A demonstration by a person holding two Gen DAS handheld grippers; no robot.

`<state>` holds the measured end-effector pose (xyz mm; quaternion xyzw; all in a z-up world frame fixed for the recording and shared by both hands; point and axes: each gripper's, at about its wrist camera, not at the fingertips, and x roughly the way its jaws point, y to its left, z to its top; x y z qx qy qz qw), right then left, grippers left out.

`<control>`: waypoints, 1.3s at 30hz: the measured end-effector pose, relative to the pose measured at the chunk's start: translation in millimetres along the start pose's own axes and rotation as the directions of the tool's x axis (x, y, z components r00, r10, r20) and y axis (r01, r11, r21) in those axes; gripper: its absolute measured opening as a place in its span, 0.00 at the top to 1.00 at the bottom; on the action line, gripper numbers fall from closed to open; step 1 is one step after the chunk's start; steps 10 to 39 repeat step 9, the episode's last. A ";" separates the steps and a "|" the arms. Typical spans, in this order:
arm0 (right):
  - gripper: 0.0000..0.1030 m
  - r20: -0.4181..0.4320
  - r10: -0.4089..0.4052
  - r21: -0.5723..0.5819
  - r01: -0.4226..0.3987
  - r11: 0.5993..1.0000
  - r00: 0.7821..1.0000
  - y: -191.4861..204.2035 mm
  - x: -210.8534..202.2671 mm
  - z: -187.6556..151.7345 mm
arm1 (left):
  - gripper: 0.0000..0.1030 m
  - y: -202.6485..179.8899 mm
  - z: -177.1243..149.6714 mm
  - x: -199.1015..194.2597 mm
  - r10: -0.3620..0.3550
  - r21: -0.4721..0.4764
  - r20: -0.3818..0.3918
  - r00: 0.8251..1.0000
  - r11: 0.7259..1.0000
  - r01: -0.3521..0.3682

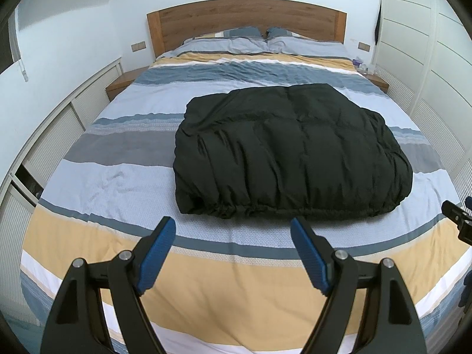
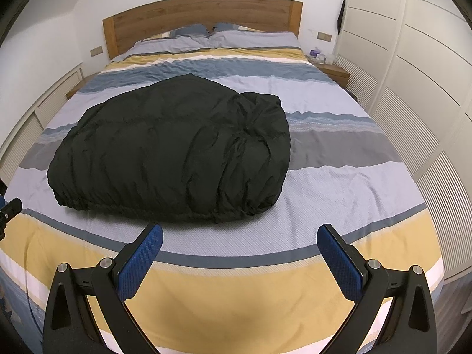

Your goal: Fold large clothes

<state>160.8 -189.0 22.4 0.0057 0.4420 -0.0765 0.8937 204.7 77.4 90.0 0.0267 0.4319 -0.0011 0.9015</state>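
Both claws hang spread wide with nothing between their blue pads: the left gripper (image 1: 233, 227) and the right gripper (image 2: 240, 233) hover over the foot of the bed (image 1: 206, 280), short of the black coat (image 1: 289, 153), touching neither it nor the covers. That coat is a puffy, quilted thing already doubled into a thick bundle, lying flat on the striped cover around the middle of the bed, well short of the pillows (image 1: 236, 41) and headboard (image 1: 244, 17). Its long axis runs across the bed, and its gathered, elastic-looking hem faces the foot, straight ahead of both claws. From the left gripper the coat sits ahead and a bit to the right; from the right gripper, ahead and a bit to the left, so the two flank it about evenly and neither looks clearly nearer. I'd judge the next reach goes forward to that near hem or its two corners. Hard to read: sleeves, collar and any zip are tucked out of sight, the dark fabric swallows the fold lines, and how many layers are stacked cannot be told. Each claw shows only as a sliver at the frame edge of the other's view.
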 end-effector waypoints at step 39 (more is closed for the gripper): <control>0.01 -0.004 -0.003 -0.001 0.003 1.000 1.000 -0.7 0.1 -4.6 | 0.23 -1.7 -1.0 -1.0 -0.013 0.000 -0.010 1.000 1.000 0.013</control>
